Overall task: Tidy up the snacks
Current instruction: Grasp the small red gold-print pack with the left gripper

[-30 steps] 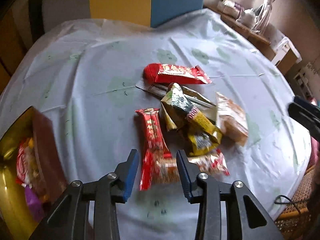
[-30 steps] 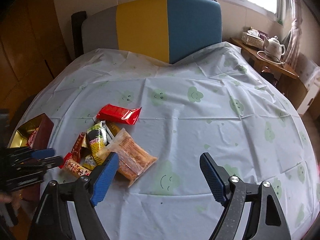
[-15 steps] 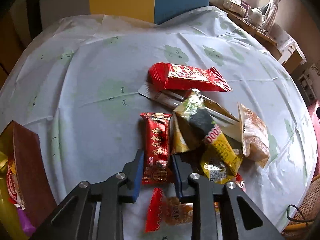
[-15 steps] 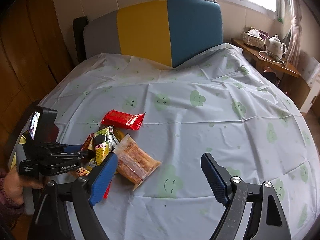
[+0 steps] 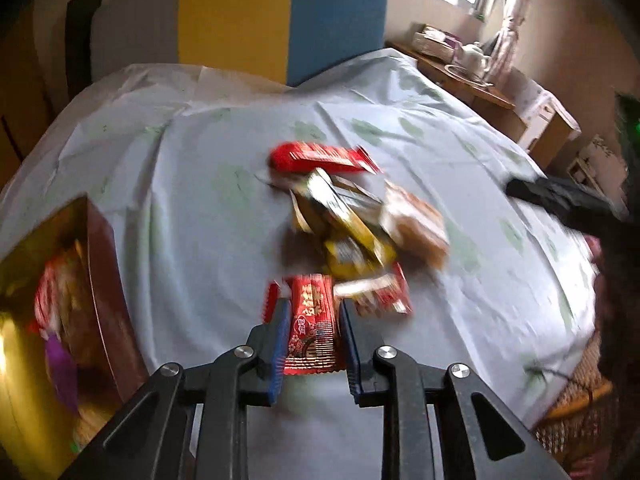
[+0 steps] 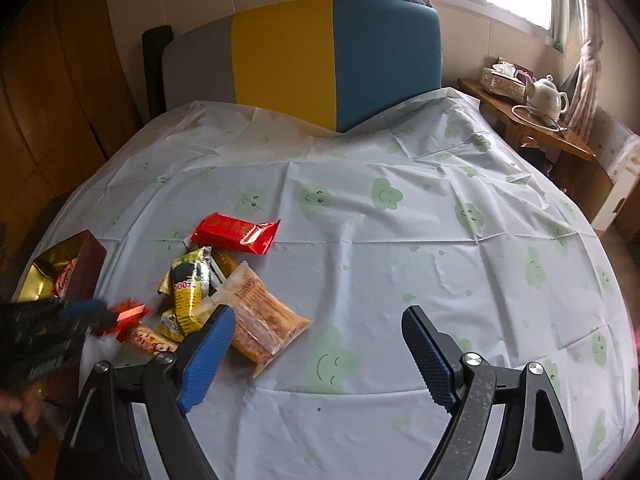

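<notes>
A red snack bar (image 5: 311, 322) is pinched between the closed jaws of the left gripper (image 5: 312, 312), its lower end hidden behind the blue pads and its lettering smeared by motion blur. Just beyond it, the remaining pile of snacks (image 5: 352, 232) is seen on the tabletop (image 5: 200, 216), though the blur leaves most wrappers unreadable; a long red packet (image 5: 320, 158) lies at the far edge of the heap. At the left, a gold-lined box (image 5: 96, 264) is cut off by the frame, and its contents are reduced to red and purple streaks.

In the right wrist view, the jaws of the right gripper (image 6: 316, 344) are held wide apart over bare cloth with nothing between them. An orange clear-wrapped packet (image 6: 266, 320) is partly covered by the left blue pad. The left gripper appears there only as a dark blur at the left edge.
</notes>
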